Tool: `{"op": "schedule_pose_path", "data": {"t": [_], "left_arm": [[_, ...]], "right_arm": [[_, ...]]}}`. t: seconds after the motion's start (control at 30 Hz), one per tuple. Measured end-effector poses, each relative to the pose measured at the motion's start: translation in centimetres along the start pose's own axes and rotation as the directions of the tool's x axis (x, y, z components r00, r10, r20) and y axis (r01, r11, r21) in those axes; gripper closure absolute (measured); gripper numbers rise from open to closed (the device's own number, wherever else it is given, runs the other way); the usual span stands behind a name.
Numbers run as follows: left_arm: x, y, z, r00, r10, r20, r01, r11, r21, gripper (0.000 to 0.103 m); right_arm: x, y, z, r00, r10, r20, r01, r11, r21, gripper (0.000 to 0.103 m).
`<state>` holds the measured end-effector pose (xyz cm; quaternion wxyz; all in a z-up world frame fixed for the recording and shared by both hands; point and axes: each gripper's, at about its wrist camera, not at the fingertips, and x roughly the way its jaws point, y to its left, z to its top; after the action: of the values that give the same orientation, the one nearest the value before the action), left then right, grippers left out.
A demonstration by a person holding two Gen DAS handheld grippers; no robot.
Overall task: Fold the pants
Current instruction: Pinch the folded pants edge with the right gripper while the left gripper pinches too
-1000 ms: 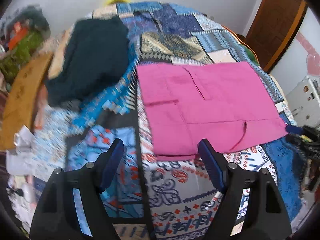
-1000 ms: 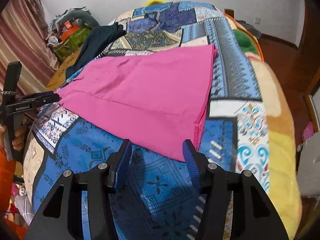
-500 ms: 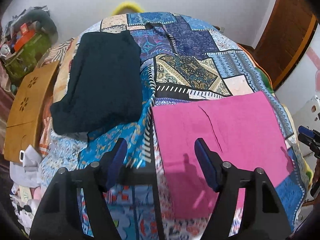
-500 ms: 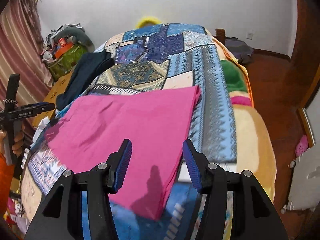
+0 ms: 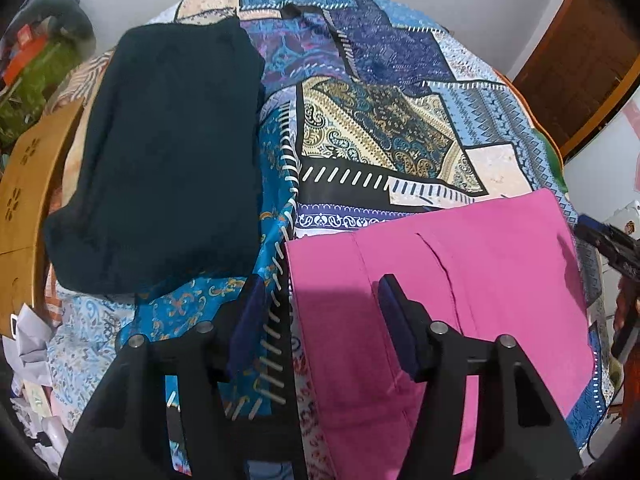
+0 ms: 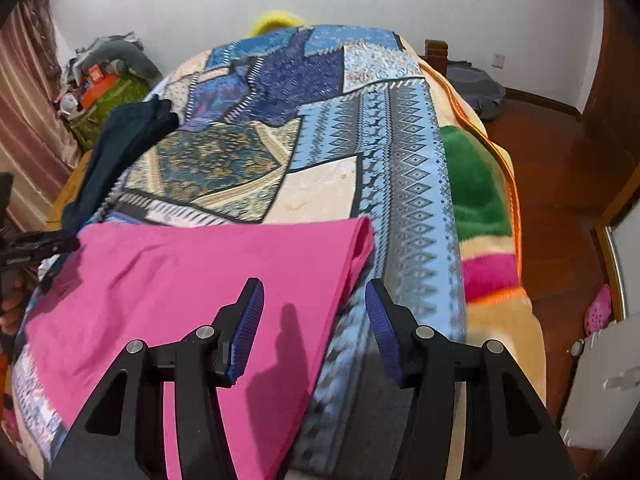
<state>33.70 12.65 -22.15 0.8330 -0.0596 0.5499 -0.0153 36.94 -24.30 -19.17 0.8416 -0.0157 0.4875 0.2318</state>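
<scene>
**Pink pants flat on the quilt, both grippers empty above them**

We see the pants (image 5: 460, 280) lying flat on the quilt (image 5: 380, 128), folded into a rough rectangle at the near end of the bed. In the left wrist view they fill the 4 o'clock part of the frame; in the right wrist view they sit at 8 o'clock (image 6: 180, 280), with a doubled edge at their far right corner.

Our left gripper (image 5: 320, 320) hangs over the pants' left edge, jaws wide, nothing between them. Our right gripper (image 6: 314, 328) hangs over the pants' right edge, jaws also wide and empty. We cannot tell whether either touches the cloth.

At 10 o'clock in the left view a dark garment (image 5: 160, 152) lies on the quilt, apart from the pants. Beyond it stands a wooden board (image 5: 24, 184).
</scene>
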Motion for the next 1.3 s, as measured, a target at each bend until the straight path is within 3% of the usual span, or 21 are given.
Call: {"op": "schedule_pose_path", "data": {"t": [0.13, 0.2, 0.27, 0.3, 0.4, 0.5, 0.63, 1.0, 1.13, 1.3], "left_arm": [[0.9, -0.5, 0.2, 1.0, 0.002, -0.015, -0.002, 1.0, 0.029, 0.048], [1.5, -0.6, 0.3, 0.999, -0.011, -0.031, 0.012, 1.0, 0.029, 0.055], [1.8, -0.7, 0.4, 0.999, -0.011, -0.035, 0.012, 1.0, 0.029, 0.07], [1.8, -0.7, 0.3, 0.999, -0.017, -0.032, 0.018, 0.999, 0.033, 0.084], [1.4, -1.6, 0.3, 0.999, 0.045, -0.003, -0.045, 0.996, 0.081, 0.098], [1.2, -1.7, 0.0, 0.997, 0.076, 0.012, -0.077, 0.993, 0.09, 0.1], [1.5, -0.5, -0.7, 0.995, 0.104, 0.008, -0.104, 0.993, 0.047, 0.099], [0.5, 0.0, -1.5, 0.997, 0.08, -0.018, -0.08, 0.997, 0.025, 0.097], [-1.4, -0.6, -1.6, 0.994, 0.102, 0.026, -0.103, 0.993, 0.06, 0.095], [-3.7, -2.1, -0.5, 0.991, 0.094, 0.098, -0.104, 0.989, 0.105, 0.078]], "right_arm": [[2.5, -0.7, 1.4, 0.999, -0.036, -0.034, 0.035, 0.999, -0.02, 0.054], [3.6, -0.9, 1.9, 0.998, -0.036, -0.056, 0.035, 0.999, -0.018, 0.054], [4.7, -0.9, 2.1, 0.996, -0.016, -0.083, 0.013, 0.999, -0.032, 0.055], [5.1, -0.8, 2.1, 0.996, -0.013, -0.088, 0.009, 0.999, -0.037, 0.06], [6.0, -0.4, 2.0, 0.995, -0.006, -0.101, 0.001, 0.999, -0.05, 0.081], [6.2, 0.3, 1.8, 0.995, -0.042, -0.093, 0.034, 0.995, -0.093, 0.091], [6.2, 0.3, 1.6, 0.994, -0.063, -0.088, 0.052, 0.991, -0.12, 0.094], [5.6, 0.7, 1.9, 0.991, -0.097, -0.097, 0.086, 0.99, -0.108, 0.09], [3.2, 1.5, 2.6, 0.997, -0.05, -0.055, 0.045, 0.995, -0.091, 0.088], [-0.5, 4.2, 3.8, 0.998, 0.03, 0.049, -0.024, 0.993, -0.116, 0.08]]}}
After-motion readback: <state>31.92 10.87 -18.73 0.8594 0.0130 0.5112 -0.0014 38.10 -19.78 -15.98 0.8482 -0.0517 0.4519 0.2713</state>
